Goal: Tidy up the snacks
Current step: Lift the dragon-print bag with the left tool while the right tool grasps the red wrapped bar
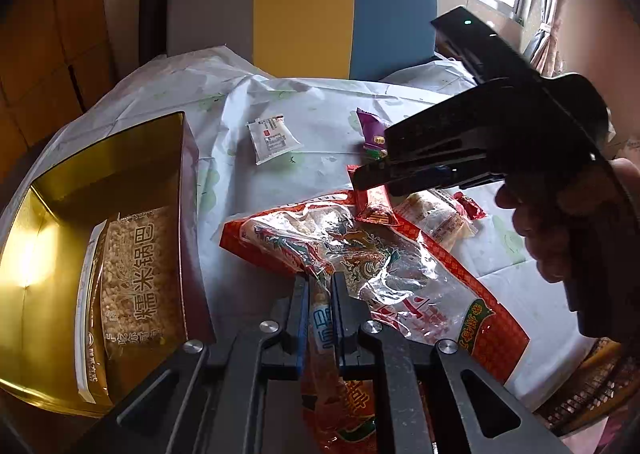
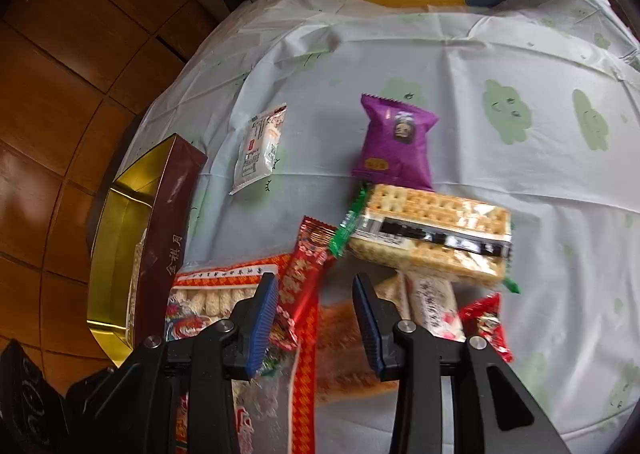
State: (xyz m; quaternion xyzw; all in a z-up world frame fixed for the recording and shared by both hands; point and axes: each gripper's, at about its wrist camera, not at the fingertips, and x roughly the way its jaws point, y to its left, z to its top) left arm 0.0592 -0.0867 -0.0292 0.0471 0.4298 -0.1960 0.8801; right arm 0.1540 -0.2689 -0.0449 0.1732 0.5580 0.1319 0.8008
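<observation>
My left gripper [image 1: 319, 286] is shut on the edge of a large red and clear snack bag [image 1: 360, 254], which lies on the table; the bag also shows in the right wrist view [image 2: 216, 294]. A gold-lined box [image 1: 52, 254] at the left holds a rice cracker pack [image 1: 132, 286]. My right gripper [image 2: 316, 294] is open above a small red packet [image 2: 308, 266], near a cracker pack [image 2: 432, 238] and a purple packet [image 2: 396, 142]. A white packet [image 2: 260, 146] lies further back. The right gripper also shows in the left wrist view [image 1: 368, 178].
The table wears a pale cloth with green cloud prints [image 2: 520, 66]. A grey, yellow and blue chair back [image 1: 304, 14] stands behind it. The box's maroon wall [image 2: 168, 238] rises at the left. More small packets [image 2: 484, 322] lie by the right finger.
</observation>
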